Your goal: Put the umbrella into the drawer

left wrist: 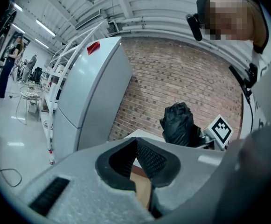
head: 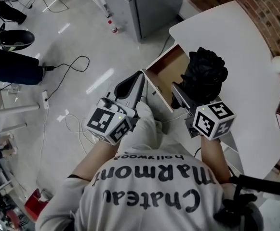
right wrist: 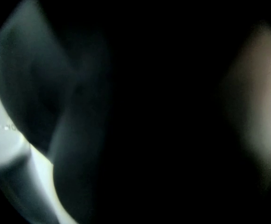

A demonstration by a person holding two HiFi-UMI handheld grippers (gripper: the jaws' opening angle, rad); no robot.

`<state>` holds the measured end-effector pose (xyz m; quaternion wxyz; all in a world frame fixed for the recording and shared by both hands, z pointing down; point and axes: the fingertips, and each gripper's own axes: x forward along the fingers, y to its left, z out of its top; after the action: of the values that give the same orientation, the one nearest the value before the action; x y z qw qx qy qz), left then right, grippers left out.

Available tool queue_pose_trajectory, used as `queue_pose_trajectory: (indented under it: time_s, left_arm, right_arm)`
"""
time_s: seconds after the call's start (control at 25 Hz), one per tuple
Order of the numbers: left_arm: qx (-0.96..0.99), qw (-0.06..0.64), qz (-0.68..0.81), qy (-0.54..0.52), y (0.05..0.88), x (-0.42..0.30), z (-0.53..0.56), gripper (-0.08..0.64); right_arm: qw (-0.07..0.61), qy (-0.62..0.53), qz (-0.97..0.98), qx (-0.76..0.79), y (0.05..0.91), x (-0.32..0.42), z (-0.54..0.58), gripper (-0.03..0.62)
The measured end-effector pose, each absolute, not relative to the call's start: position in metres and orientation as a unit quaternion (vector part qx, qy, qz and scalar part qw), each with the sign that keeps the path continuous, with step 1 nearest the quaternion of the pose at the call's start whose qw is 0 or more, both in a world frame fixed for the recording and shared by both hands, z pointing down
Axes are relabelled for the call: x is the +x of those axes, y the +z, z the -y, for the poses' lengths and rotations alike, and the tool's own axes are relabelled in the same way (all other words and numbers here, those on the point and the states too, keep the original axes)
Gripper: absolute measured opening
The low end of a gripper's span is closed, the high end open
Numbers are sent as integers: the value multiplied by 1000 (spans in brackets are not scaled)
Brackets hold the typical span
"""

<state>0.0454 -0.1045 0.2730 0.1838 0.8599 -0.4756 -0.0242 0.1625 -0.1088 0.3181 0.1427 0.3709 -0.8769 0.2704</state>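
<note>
The person wears a pale short-sleeved T-shirt (head: pixel 149 196) printed in dark letters "Chateau Marmont hollywood", and beyond the shirt's sleeves each hand carries a grey tool, the left gripper (left wrist: pixel 136 143) with black ribbed pads, the right gripper (head: pixel 190 97) alike, each bearing a white cube of black square markers.

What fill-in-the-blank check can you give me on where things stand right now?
1. The right gripper holds the umbrella, whose colour is ____.
2. The wooden drawer of the white table stands ____.
3. The left gripper, with nothing between its jaws, is ____.

Missing words: black; open; shut.
</note>
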Motion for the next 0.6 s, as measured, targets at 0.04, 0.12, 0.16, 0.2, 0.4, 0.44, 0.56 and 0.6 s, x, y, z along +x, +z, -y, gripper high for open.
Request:
queue_pose_trajectory:
  time_s: [0.04, 0.12, 0.16, 0.2, 0.4, 0.44, 0.56, 0.6]
  left_arm:
    - [860, 191, 472, -23, 277, 46, 110, 15]
    - [858, 210, 469, -16, 286, 51, 123, 15]
    - [854, 221, 470, -11, 292, 53, 131, 15]
    - [851, 230, 472, -5, 301, 52, 139, 15]
    - [846, 254, 469, 20, 347, 41, 162, 15]
    - [847, 256, 465, 25, 357, 42, 164, 15]
    - [852, 267, 449, 41, 384, 51, 172, 15]
    - [854, 268, 444, 47, 393, 55, 174, 15]
  right_arm:
    - [150, 276, 875, 369, 321, 162, 113, 227]
    - [164, 288, 871, 364, 326, 162, 123, 227]
    - [170, 294, 868, 362, 331, 162, 129, 227]
    - [176, 298, 865, 363, 337, 162, 134, 227]
    - [173, 293, 857, 386, 377, 152, 155, 227]
    - [173, 290, 857, 390, 384, 153, 157, 227]
    - [182, 287, 852, 398, 408, 157, 162, 227]
    - [189, 287, 850, 399, 417, 159, 164, 227]
